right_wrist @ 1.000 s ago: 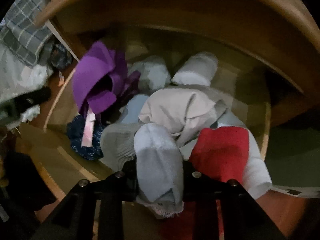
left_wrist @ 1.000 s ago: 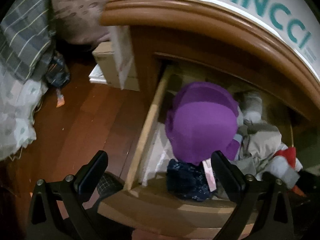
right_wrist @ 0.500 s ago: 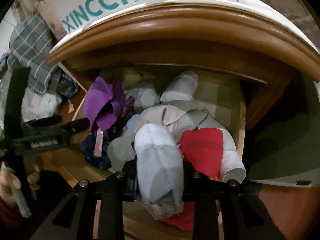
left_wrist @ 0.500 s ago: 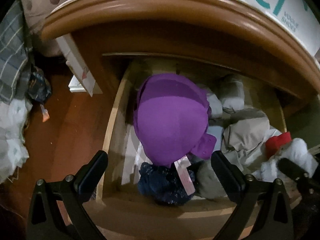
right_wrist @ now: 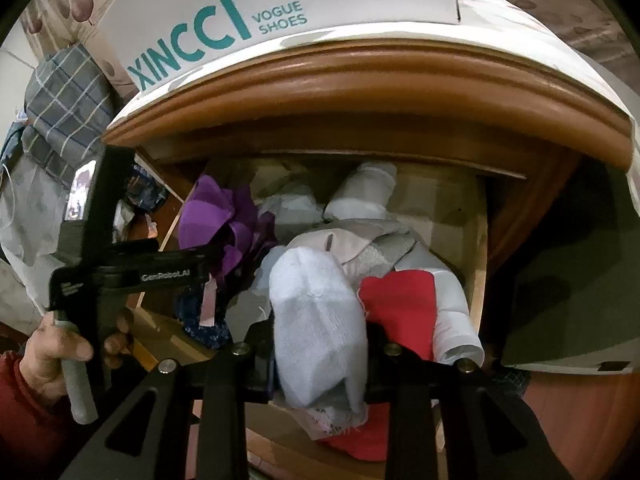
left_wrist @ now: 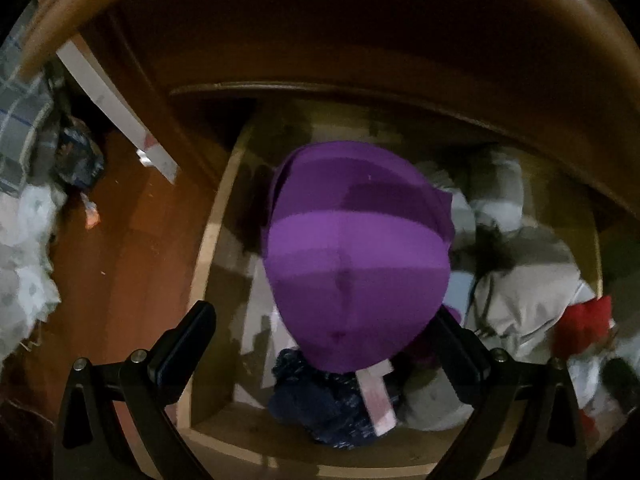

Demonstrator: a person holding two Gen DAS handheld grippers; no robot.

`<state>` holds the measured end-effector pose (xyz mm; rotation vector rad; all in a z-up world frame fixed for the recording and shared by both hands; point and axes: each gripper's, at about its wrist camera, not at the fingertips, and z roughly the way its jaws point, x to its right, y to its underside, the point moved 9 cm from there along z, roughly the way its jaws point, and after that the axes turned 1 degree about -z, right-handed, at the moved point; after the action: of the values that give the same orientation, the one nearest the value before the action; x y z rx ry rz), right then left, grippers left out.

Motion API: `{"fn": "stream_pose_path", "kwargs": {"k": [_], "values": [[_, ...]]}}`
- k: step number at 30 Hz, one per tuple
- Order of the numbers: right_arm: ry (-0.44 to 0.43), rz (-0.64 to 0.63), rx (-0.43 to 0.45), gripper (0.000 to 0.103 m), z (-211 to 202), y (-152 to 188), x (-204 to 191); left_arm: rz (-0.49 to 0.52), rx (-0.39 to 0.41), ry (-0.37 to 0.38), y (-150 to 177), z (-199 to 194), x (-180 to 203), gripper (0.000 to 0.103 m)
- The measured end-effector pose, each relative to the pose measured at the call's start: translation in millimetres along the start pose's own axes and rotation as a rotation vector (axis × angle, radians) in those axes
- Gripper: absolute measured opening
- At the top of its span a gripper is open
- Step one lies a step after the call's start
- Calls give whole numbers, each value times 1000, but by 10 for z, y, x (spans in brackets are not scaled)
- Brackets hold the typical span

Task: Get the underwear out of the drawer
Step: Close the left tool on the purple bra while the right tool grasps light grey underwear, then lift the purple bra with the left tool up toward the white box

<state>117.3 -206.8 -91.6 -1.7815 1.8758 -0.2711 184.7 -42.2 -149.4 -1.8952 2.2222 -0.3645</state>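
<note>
The wooden drawer [left_wrist: 208, 248] is open and full of folded clothes. A purple underwear piece [left_wrist: 356, 256] stands up at its left side; it also shows in the right wrist view [right_wrist: 218, 220]. My left gripper [left_wrist: 324, 344] is open, its fingers wide on either side of the purple piece's lower part. My right gripper [right_wrist: 320, 344] is shut on a white and grey underwear piece [right_wrist: 316, 320] and holds it above the drawer's front. A red garment [right_wrist: 400, 300] lies beside it.
A dark blue patterned garment [left_wrist: 320, 400] lies at the drawer's front left. Beige and grey clothes [left_wrist: 524, 292] fill the right side. A white shoe box [right_wrist: 256, 12] stands on the cabinet top [right_wrist: 360, 76]. Wooden floor [left_wrist: 128, 248] and bedding lie to the left.
My left gripper moved right and in toward the purple piece, staying open. My right gripper lifted and pulled back with the white and grey piece in it.
</note>
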Motion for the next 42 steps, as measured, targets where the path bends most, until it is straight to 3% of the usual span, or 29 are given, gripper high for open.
{"fn": "stream_pose_path", "kwargs": {"k": [2,4,7,18,22,29,42], "values": [[3,5,10,28,-19,-17,10,-13,-22,-9,-22,43,-18,102],[7,0,15,28,-38,-33,11,-25,-58,2,-16,115,-15,95],[6,-1,14,28,-38,-34,16,-32,-87,60,8,172,53,71],[13,3,5,28,-3,-12,43,-21,-57,-20,25,140,-80,28],[20,4,0,28,26,-4,62,-54,-52,17,66,38,-162,21],[30,0,-4,28,58,-3,64,-8,1,31,142,-308,-167,17],[44,0,-7,28,89,12,89,40,135,135,183,-1438,-233,16]]}}
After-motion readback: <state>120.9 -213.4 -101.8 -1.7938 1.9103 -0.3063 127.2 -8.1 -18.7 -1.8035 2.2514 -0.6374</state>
